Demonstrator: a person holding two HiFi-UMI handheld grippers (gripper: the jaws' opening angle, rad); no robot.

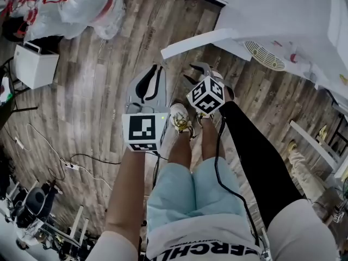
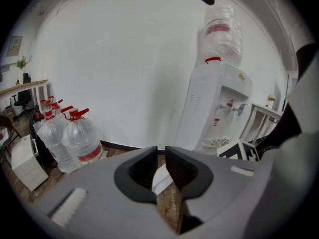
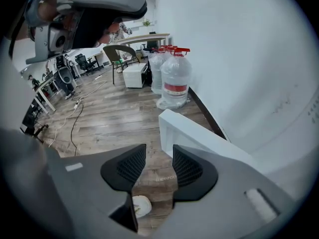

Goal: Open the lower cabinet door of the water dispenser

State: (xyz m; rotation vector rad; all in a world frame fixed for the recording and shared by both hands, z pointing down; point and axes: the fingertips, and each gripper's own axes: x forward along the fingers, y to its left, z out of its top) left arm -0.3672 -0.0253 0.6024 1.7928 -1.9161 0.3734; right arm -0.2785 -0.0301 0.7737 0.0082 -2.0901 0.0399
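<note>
I am holding both grippers low in front of the water dispenser (image 2: pixel 214 103), which is standing against the white wall with a big bottle (image 2: pixel 222 31) on its top. Its lower cabinet door (image 1: pixel 198 41) is standing open, swung out over the wood floor (image 1: pixel 92 86) as a white panel, with its free edge pointing to my left.

My left gripper (image 2: pixel 160 152) is pointing toward that free edge. Its jaws are standing only a narrow slit apart and are gripping nothing. Through the slit a white sliver of the door is showing, beyond the pads.

My right gripper (image 3: pixel 158 149) is hovering just beside the door, on my side of it, with its jaws a clear gap apart and nothing between them. In the right gripper view the door is lying just past the right-hand jaw, and I cannot tell whether the two are touching. Only floor and one of my shoes (image 3: pixel 141 205) are showing through the gap.

Water bottles (image 3: pixel 174 78) with red caps are standing together on the floor by the wall, well to the left of the dispenser. A small white box (image 1: pixel 33 64) is sitting near them.
</note>
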